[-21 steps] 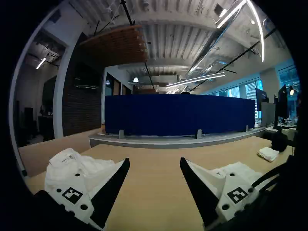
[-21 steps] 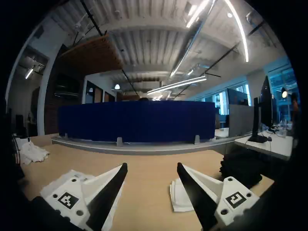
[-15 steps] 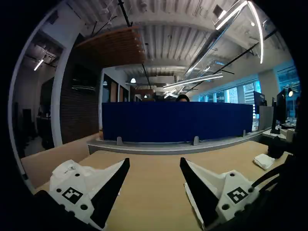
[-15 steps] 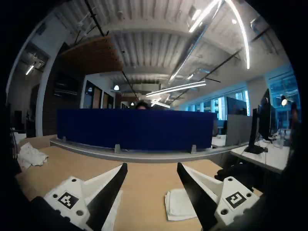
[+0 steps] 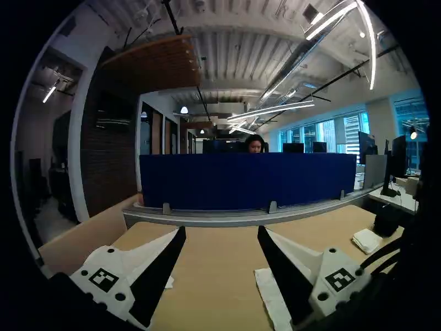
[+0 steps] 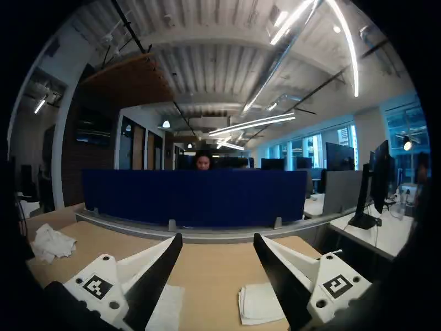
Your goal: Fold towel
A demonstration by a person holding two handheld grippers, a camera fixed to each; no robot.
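One crumpled towel [image 6: 52, 243], one flat towel [image 6: 165, 306] and one folded towel [image 6: 259, 303], three in total, are being displayed; one blue partition [image 6: 193, 196] is being displayed.

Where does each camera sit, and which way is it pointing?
Left gripper view: rides the left tool, low over the wooden table, facing level toward the blue divider; its two open fingers show, with a flat white towel by the finger at image right.
Right gripper view: rides the right tool, same heading; its open fingers show, with a folded towel beside the one at image right and a crumpled towel far left.
Shared: table, divider, the person seated behind it.
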